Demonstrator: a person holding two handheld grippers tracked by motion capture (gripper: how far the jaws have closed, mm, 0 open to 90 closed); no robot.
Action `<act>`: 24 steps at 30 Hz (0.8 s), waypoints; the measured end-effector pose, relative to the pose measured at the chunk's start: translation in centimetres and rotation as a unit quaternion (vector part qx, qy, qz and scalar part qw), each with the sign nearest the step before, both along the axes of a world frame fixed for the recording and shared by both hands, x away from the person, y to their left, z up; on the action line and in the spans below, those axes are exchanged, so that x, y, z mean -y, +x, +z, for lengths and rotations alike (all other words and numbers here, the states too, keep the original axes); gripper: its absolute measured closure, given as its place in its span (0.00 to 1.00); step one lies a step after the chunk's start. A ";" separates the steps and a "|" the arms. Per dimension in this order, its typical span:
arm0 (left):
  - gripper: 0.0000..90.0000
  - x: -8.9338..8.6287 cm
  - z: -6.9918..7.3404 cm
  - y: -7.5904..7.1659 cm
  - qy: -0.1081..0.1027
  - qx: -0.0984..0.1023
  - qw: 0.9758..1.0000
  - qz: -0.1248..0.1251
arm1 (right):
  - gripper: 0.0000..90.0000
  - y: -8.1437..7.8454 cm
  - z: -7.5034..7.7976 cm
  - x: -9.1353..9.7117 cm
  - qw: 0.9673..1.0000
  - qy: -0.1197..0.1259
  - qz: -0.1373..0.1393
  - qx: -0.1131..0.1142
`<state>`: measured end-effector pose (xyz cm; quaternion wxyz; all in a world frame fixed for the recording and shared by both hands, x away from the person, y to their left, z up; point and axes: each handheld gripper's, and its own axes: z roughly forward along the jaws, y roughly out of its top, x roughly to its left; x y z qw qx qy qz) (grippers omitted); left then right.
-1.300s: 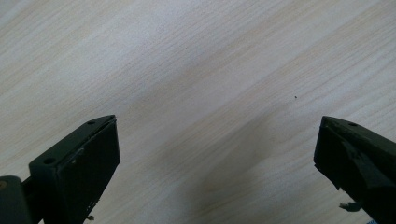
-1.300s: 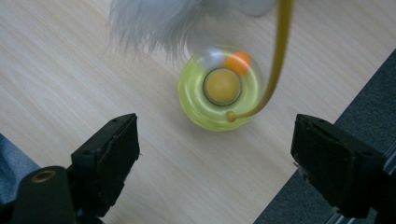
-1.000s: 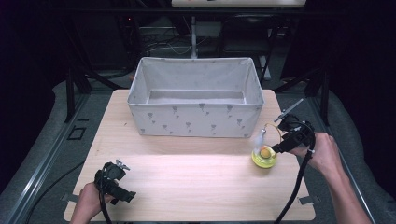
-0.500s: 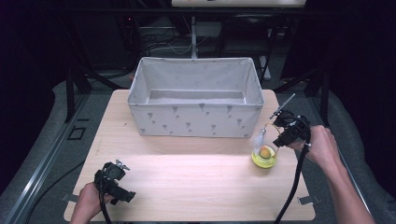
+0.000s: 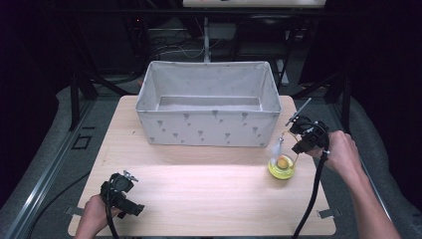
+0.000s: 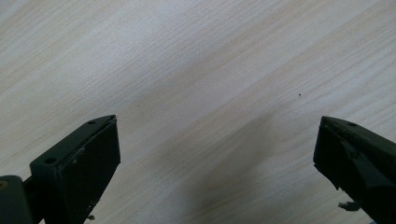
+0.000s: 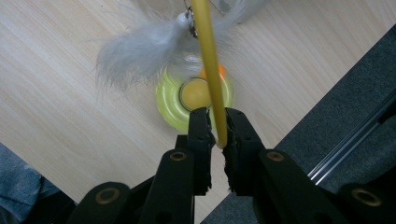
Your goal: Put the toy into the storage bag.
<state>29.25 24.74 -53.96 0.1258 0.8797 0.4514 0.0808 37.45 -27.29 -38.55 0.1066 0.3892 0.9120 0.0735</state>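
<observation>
- We see a cat toy: a yellow wand (image 7: 211, 70) rising from a yellow-green round base (image 7: 173, 100), with a tuft of white feathers (image 7: 140, 49) clipped near the wand's upper part.
- In the high view the base (image 5: 281, 168) stands on the table (image 5: 209, 194) near its right edge, just in front of the right front corner of the fabric bin (image 5: 209, 124) and apart from it.
- The right gripper (image 7: 218, 133) has its two black jaws drawn close together with the wand's end between them; the pads press on the wand from both sides. The jaws have just been closing onto it.
- In the high view the right gripper (image 5: 304, 135) sits just beside and above the base, held by the person's right hand (image 5: 341, 152), with its cable trailing toward the table's near edge.
- The white feathers (image 5: 275, 147) hang just left of that gripper, above the base.
- The bin is grey with a small printed pattern, open at the top, and stands at the far middle of the table.
- The left gripper (image 5: 122, 191) rests at the near left corner of the table, well apart from the toy, held by the left hand (image 5: 92, 216).
- In the left gripper view its jaws stand wide apart, with bare wood (image 6: 201, 93) between them and nothing held.
</observation>
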 end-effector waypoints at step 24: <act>0.01 -0.1 0.0 0.0 -0.001 0.002 1.000 0.003 | 0.98 0.5 0.6 -0.5 1.000 0.007 0.014 -0.015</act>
